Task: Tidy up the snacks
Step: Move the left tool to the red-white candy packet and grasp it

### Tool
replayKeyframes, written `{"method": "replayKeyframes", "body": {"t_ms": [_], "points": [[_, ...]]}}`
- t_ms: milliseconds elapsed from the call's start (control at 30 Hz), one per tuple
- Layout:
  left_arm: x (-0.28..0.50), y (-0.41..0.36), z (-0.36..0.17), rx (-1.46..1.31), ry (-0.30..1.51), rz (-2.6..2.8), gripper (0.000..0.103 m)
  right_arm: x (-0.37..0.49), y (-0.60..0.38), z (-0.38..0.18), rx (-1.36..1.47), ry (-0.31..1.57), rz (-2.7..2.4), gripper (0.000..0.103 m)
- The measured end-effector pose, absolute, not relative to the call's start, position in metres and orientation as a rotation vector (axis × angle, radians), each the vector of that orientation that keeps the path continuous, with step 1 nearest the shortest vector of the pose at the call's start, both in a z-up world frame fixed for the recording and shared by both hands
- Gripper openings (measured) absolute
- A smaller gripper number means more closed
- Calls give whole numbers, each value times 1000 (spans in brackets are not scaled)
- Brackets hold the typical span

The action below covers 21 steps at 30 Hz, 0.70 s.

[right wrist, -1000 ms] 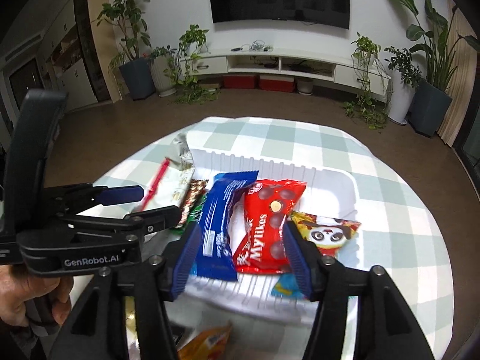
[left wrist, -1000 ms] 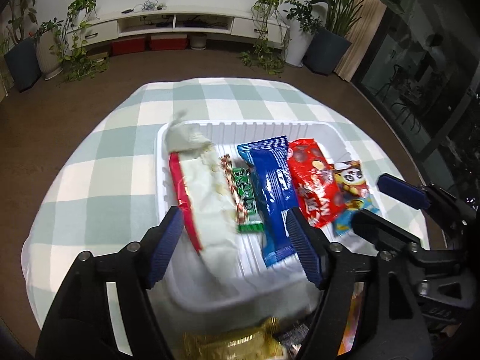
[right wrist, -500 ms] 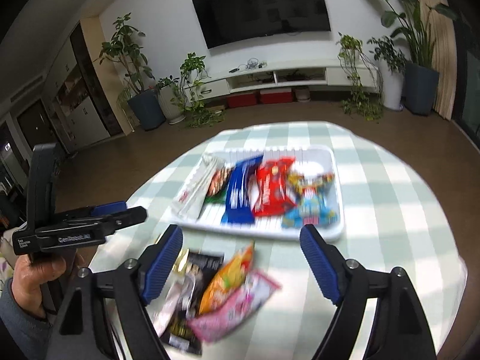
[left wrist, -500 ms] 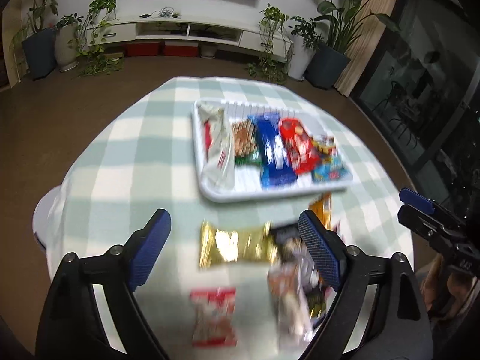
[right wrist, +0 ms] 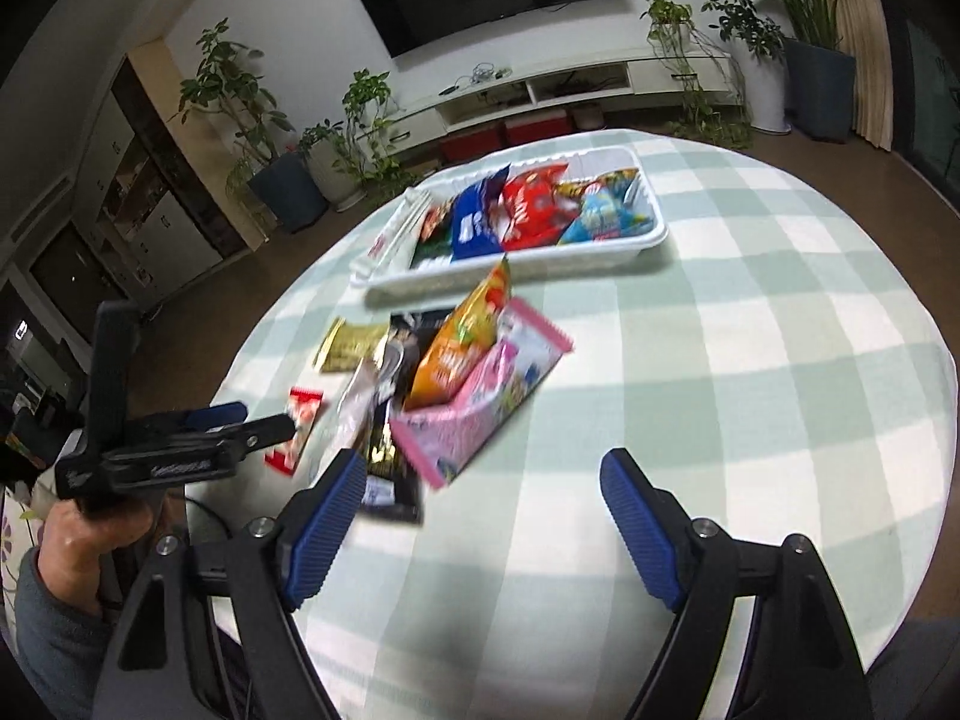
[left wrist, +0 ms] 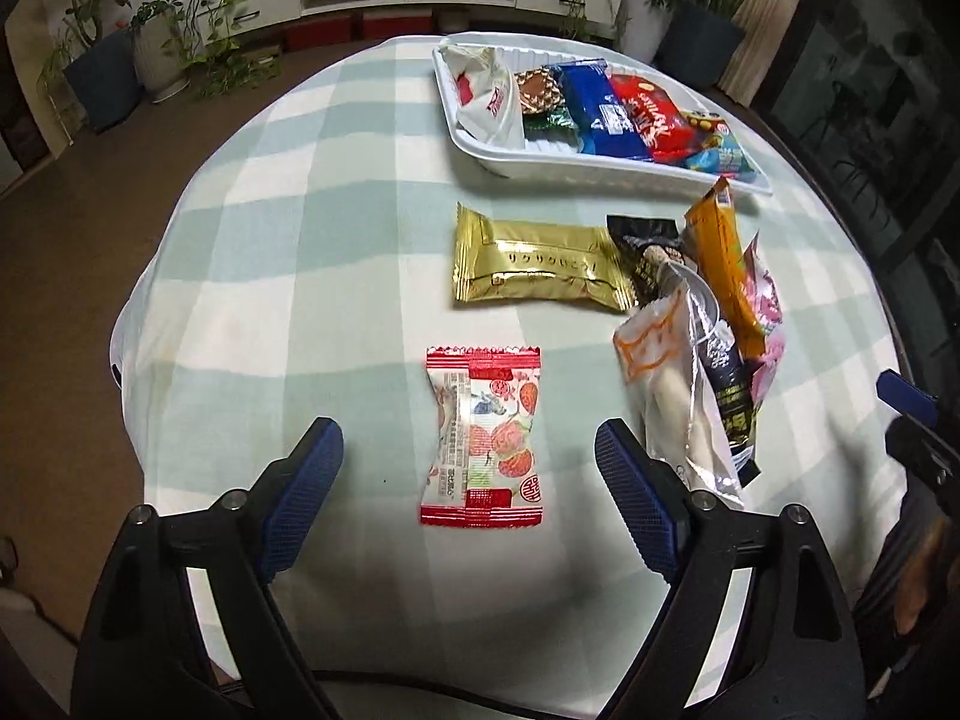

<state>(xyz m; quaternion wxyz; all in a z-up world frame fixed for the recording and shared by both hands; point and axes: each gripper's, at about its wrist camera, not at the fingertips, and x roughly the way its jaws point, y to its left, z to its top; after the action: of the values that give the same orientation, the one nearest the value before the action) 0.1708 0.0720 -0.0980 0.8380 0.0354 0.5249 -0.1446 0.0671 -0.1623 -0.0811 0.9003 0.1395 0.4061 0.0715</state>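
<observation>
A white tray (left wrist: pixel 600 165) at the far side of the table holds several snack packs in a row; it also shows in the right wrist view (right wrist: pixel 522 267). Loose on the cloth lie a red-and-white candy pack (left wrist: pixel 483 435), a gold pack (left wrist: pixel 540 267) and a pile of packs (left wrist: pixel 708 324) with an orange one (right wrist: pixel 462 342) and a pink one (right wrist: pixel 480 414). My left gripper (left wrist: pixel 468 492) is open and empty, just in front of the candy pack. My right gripper (right wrist: pixel 480 516) is open and empty, near the pile.
The round table has a green-and-white checked cloth (right wrist: pixel 750 330). Brown floor surrounds it. A TV cabinet (right wrist: pixel 540 96) and potted plants (right wrist: pixel 804 54) stand along the far wall. The left gripper and the hand holding it show at the left of the right wrist view (right wrist: pixel 180 456).
Both grippers have pulled back from the tray toward the near side of the table. The loose packs on the cloth have come into view. Both stay open and empty.
</observation>
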Motion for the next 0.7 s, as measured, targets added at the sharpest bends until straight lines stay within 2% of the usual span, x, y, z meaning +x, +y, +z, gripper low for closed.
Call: {"method": "replayKeyframes", "body": {"t_ms": [100,167,233,500,600,633,700], "points": [[171,69,-102,102,1122,-305,74,64,-156,-83,268,844,160,80],[175,68,-107,109,1137,-305,64,63,-152,-83,260,847,172,77],[177,67,-112,114,1147,-298,60,63,-148,-83,252,849,182,75],[186,59,-116,154,1142,-285,58,62,-136,-81,233,854,200,72],[186,56,-115,152,1136,-301,42,62,-131,-80,223,857,210,70],[185,55,-114,150,1134,-311,34,62,-129,-80,220,858,213,70],[183,54,-114,157,1131,-314,33,63,-126,-79,216,858,219,69]]}}
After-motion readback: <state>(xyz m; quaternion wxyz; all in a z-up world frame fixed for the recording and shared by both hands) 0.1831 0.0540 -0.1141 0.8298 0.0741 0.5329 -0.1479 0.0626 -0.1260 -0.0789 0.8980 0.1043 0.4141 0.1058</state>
